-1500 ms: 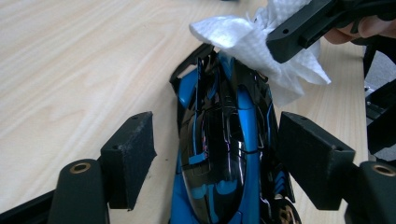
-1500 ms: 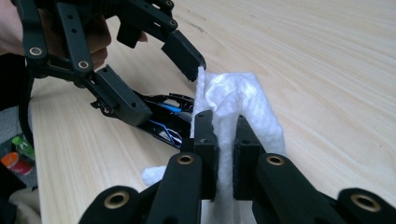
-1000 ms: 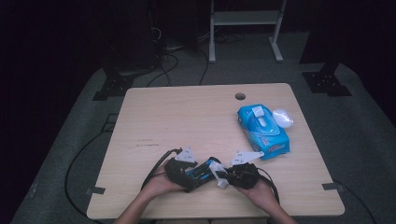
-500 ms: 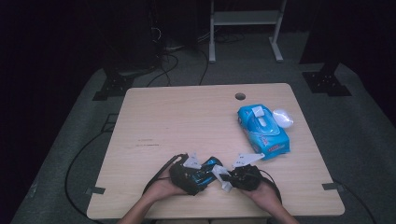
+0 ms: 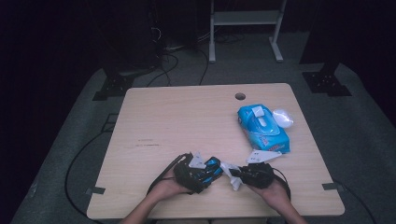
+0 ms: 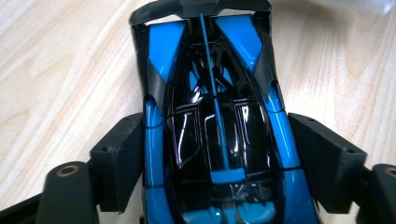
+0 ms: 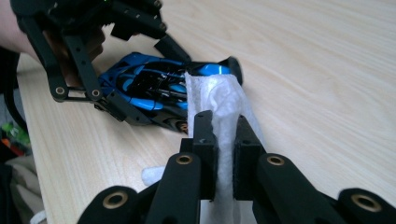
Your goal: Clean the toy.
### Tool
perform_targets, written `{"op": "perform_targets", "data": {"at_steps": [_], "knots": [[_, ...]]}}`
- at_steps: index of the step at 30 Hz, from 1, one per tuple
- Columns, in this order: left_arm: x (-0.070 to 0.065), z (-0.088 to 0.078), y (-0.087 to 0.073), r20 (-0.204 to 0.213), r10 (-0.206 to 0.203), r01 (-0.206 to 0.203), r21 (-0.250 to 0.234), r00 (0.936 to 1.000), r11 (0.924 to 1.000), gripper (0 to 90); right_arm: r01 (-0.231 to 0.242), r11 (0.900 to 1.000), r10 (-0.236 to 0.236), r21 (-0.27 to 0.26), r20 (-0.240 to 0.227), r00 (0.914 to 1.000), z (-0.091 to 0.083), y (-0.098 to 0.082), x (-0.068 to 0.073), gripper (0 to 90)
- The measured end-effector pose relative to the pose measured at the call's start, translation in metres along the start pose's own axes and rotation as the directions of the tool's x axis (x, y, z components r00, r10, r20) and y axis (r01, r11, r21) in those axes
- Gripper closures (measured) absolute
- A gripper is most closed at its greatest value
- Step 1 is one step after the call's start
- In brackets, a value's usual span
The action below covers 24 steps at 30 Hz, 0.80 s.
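Note:
A blue and black toy car (image 6: 215, 121) lies on the wooden table (image 5: 187, 116) near its front edge. My left gripper (image 6: 215, 140) has one pad on each side of the car and is shut on it; its jaws have just been closing with the car between them. My right gripper (image 7: 225, 126) is shut on a folded white wipe (image 7: 219, 98). The wipe's free end touches the near side of the car (image 7: 149, 86). In the high view the left gripper (image 5: 212, 170) and the right gripper (image 5: 236, 175) face each other, with the wipe (image 5: 232, 173) between them.
A blue pack of wipes (image 5: 262, 128) lies at the right of the table, with a small white object (image 5: 282, 117) beside it. A round hole (image 5: 240, 96) sits near the far edge. Cables trail from both grippers over the front edge.
My right gripper, with the wipe in it, has shifted a little to the right along the car. The left hand and the car have stayed in place.

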State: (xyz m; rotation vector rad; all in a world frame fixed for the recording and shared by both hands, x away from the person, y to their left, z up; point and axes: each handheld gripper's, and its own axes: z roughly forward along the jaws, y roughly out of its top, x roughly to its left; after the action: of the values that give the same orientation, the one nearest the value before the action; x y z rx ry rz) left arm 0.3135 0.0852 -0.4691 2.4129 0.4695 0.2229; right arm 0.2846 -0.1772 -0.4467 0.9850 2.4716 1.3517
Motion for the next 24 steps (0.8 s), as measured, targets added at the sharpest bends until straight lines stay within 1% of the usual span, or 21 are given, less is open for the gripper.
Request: {"op": "perform_targets", "data": {"at_steps": [4, 8, 12, 13, 15, 16, 17, 19, 21, 24], "knots": [[0.003, -0.003, -0.003, 0.013, -0.006, 0.007, -0.013, 0.9999, 0.9999, 26.0, -0.033, 0.999, 0.033, -0.042, -0.001, 0.9994, -0.009, -0.002, -0.005, 82.6], [0.003, -0.005, -0.002, 0.017, -0.003, 0.003, -0.015, 0.9999, 0.9999, 26.6, -0.039, 0.998, 0.039, -0.058, 0.006, 0.9992, -0.013, -0.003, -0.009, 82.6], [0.004, -0.006, -0.001, 0.022, 0.006, -0.006, -0.017, 0.9997, 0.9998, 26.8, -0.059, 0.996, 0.060, -0.065, 0.011, 0.9981, -0.017, -0.006, -0.013, 82.6], [0.005, -0.006, 0.000, 0.022, 0.013, -0.012, -0.020, 0.9997, 0.9997, 26.8, -0.058, 0.996, 0.059, -0.065, 0.013, 0.9982, -0.017, -0.006, -0.014, 82.6], [0.005, -0.008, 0.001, 0.029, 0.009, -0.009, -0.021, 0.9995, 0.9998, 26.9, -0.062, 0.996, 0.063, -0.064, 0.013, 0.9979, -0.017, -0.007, -0.015, 82.6], [0.005, -0.008, 0.002, 0.027, 0.010, -0.010, -0.022, 0.9996, 0.9997, 26.9, -0.063, 0.996, 0.064, -0.064, 0.014, 0.9979, -0.017, -0.007, -0.016, 82.6], [0.005, -0.009, 0.002, 0.032, 0.009, -0.008, -0.019, 0.9995, 0.9998, 27.0, -0.063, 0.996, 0.064, -0.064, 0.015, 0.9978, -0.018, -0.007, -0.016, 82.6], [0.006, -0.009, 0.004, 0.029, 0.023, -0.023, -0.009, 0.9993, 0.9997, 27.0, -0.061, 0.996, 0.062, -0.066, 0.018, 0.9979, -0.018, -0.007, -0.016, 82.6], [0.006, -0.009, 0.005, 0.032, 0.022, -0.022, -0.007, 0.9992, 0.9997, 27.0, -0.061, 0.996, 0.063, -0.066, 0.021, 0.9978, -0.019, -0.008, -0.015, 82.6], [0.007, -0.011, 0.007, 0.038, 0.022, -0.022, -0.017, 0.9990, 0.9996, 27.0, -0.064, 0.995, 0.066, -0.070, 0.025, 0.9975, -0.020, -0.007, -0.014, 82.6]]}}
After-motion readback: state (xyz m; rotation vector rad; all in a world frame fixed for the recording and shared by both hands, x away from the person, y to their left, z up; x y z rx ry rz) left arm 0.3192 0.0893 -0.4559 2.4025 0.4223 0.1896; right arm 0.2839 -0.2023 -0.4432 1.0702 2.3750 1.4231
